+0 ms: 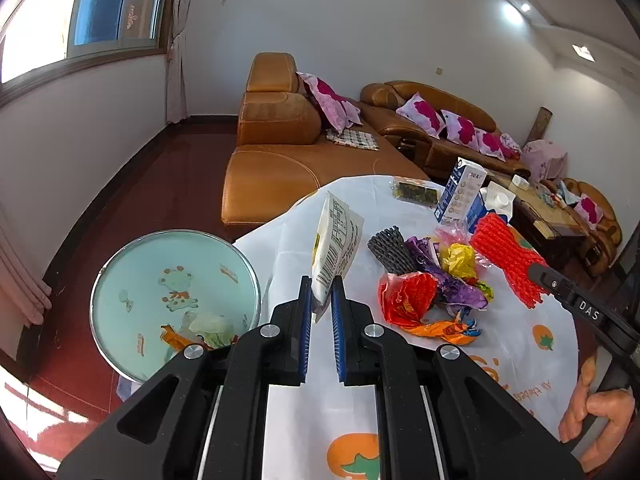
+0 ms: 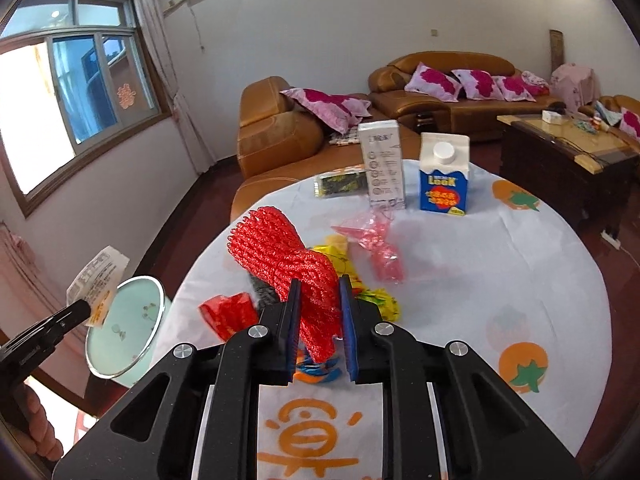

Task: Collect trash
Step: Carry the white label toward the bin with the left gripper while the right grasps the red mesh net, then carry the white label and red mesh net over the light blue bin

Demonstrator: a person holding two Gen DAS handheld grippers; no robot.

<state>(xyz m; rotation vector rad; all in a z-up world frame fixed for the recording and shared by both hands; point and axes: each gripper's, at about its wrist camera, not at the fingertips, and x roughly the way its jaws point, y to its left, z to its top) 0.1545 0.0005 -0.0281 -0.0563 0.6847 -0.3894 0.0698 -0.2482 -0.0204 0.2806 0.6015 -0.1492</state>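
Your left gripper [image 1: 322, 294] is clamped on a white wrapper [image 1: 336, 248] with a barcode, holding it upright above the near left edge of the table [image 1: 520, 344]. Left of it, beside the table, stands the pale green bin [image 1: 132, 272] with some scraps inside. Your right gripper [image 2: 320, 298] squeezes the red foam net [image 2: 288, 260], raised over the heap of crumpled wrappers [image 1: 440, 280]. Farther back on the white cloth stand a blue carton [image 2: 443, 178] and a tall white box [image 2: 382, 164].
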